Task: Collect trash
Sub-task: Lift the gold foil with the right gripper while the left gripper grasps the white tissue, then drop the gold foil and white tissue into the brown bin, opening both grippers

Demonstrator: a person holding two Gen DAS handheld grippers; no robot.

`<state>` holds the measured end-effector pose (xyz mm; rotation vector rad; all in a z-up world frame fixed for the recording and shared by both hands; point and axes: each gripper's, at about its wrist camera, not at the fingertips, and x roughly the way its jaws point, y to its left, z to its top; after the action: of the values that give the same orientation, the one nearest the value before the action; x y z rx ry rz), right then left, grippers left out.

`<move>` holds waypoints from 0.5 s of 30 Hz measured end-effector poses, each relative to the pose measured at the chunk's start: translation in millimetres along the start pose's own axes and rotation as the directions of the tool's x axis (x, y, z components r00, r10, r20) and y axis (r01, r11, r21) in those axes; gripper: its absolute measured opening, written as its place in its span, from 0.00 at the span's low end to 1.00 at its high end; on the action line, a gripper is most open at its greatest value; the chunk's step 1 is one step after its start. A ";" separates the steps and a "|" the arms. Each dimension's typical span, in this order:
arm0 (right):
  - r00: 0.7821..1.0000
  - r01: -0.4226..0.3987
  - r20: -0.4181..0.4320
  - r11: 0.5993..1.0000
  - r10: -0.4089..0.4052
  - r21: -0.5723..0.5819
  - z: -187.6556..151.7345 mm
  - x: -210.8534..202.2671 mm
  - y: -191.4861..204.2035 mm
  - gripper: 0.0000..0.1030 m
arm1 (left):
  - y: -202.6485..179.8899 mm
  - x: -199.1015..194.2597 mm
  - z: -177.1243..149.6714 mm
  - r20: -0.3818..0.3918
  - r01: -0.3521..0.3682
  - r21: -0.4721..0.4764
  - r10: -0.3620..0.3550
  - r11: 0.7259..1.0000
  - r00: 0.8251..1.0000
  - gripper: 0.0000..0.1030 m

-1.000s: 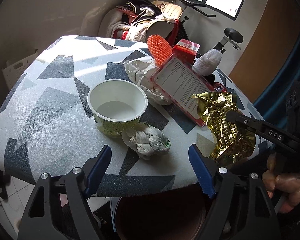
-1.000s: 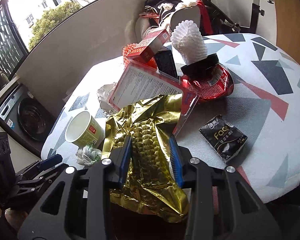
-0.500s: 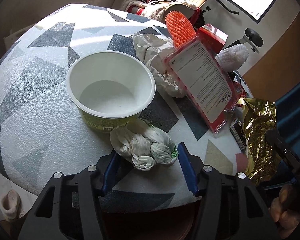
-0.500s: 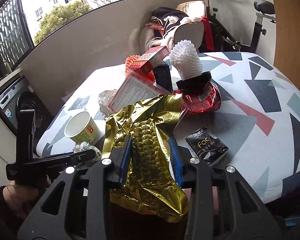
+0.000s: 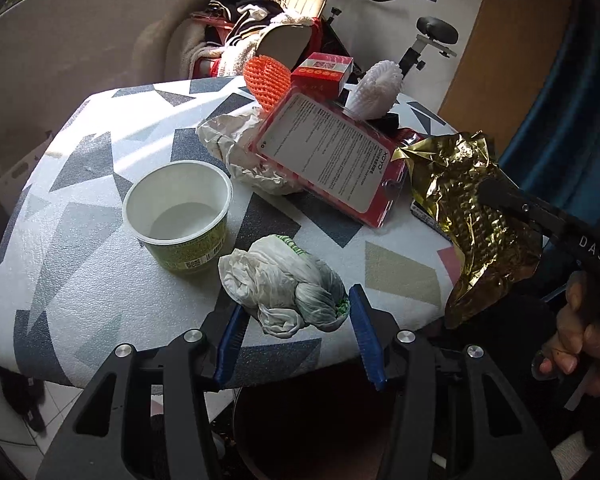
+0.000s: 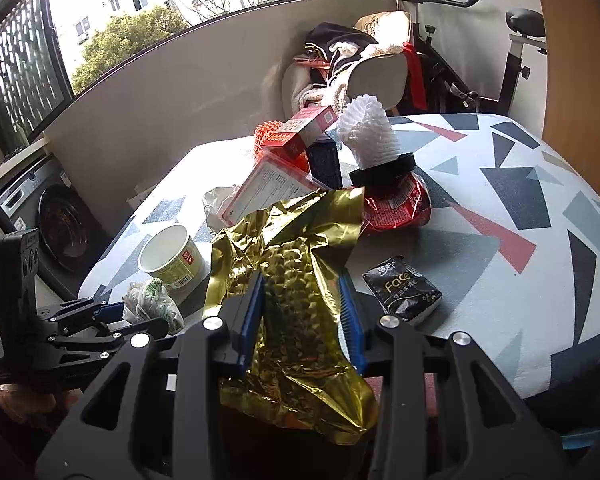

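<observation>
Gold foil wrapper (image 6: 300,296) pinched in right tool (image 6: 302,312) over the bench (image 6: 500,280) edge, crumpled plastic bag (image 5: 284,284) between left tool's (image 5: 296,330) spread fingers near the paper cup (image 5: 180,212); likely to squirt free if clamped off-centre.

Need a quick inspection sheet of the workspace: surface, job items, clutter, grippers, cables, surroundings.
Surface: table with geometric-print cover, crowded.
Job's things: gold foil wrapper clamped in the right hand-held gripper, hanging past the table edge; crumpled plastic bag between the left hand-held gripper fingers, contact unclear; paper cup upright, empty.
Clutter: red package, white foam net, orange foam net, black sachet, red wrapper.
Grippers: right shut; left open.
Cables: nothing seen.
Surroundings: washing machine, exercise bike, chair piled with clothes.
</observation>
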<state>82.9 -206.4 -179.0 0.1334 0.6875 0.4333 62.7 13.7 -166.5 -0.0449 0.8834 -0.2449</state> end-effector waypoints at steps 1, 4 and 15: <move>1.000 -0.001 0.001 1.000 0.001 0.000 -0.7 -1.8 0.1 0.37 | -4.8 -4.9 -3.2 0.007 0.000 0.021 0.000 1.000 1.000 0.48; 1.000 -0.017 0.001 1.000 0.017 0.018 -4.1 -7.6 -3.0 0.37 | -19.3 -19.5 -14.2 0.035 0.015 0.078 -0.018 0.997 0.999 0.48; 1.000 -0.010 0.001 1.000 0.010 -0.006 -22.9 -25.2 -7.7 0.38 | -46.5 -43.8 -48.9 0.053 0.051 0.179 -0.061 0.983 0.997 0.48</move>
<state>53.6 -224.7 -183.9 0.1321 0.6844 0.4451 -10.6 -18.3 -157.8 0.0886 0.8002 -0.3722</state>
